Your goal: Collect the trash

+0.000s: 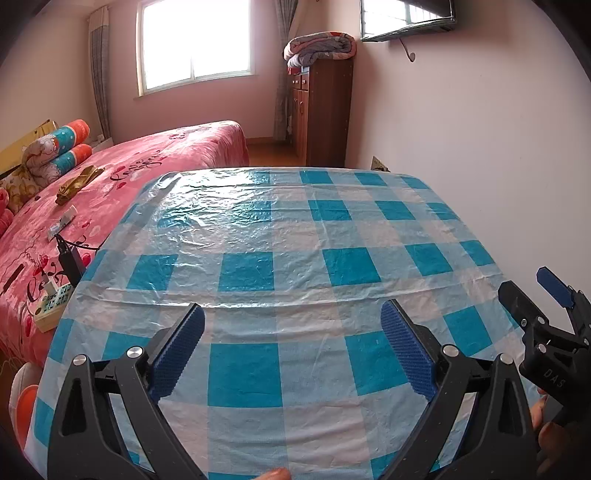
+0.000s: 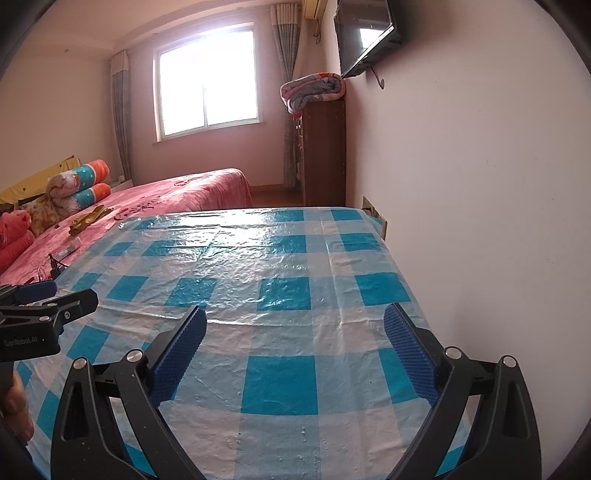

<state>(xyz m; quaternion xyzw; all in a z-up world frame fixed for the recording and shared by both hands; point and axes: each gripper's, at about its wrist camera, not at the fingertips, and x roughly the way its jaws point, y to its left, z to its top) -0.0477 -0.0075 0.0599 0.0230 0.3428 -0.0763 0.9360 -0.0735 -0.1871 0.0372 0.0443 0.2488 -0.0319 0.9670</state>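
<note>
Both grippers hang side by side over the near end of a table (image 1: 280, 236) covered in a blue-and-white checked plastic sheet, which fills the middle of both views. The left gripper (image 1: 291, 332) has its blue-padded fingers (image 1: 181, 354) spread wide with nothing between them, and the right gripper (image 2: 295, 339) is the same deal, spread wide and empty. In the left wrist view the right gripper pokes in at the lower right edge, and in the right wrist view the left one pokes in at the mid-left edge, so they're near each other but apart. As for trash, I can't spot any on the cloth itself, it's just shiny wrinkled plastic. The only loose bits are on the pink bed (image 1: 155, 162) in the left of the frame: a crumpled gold-brown thing (image 1: 77, 183), a couple of small wrappers or packets (image 1: 62, 223), too small to tell what they are, and near the table's left edge a black charger with a cable (image 1: 70, 258) and a cream power strip (image 1: 51, 302). Rolled pillows (image 1: 62, 147) sit far left, a wooden cabinet (image 1: 321, 110) with a folded blanket (image 1: 319, 48) on top stands at upper centre, and a wall TV (image 1: 406, 18) is in the upper right.
</note>
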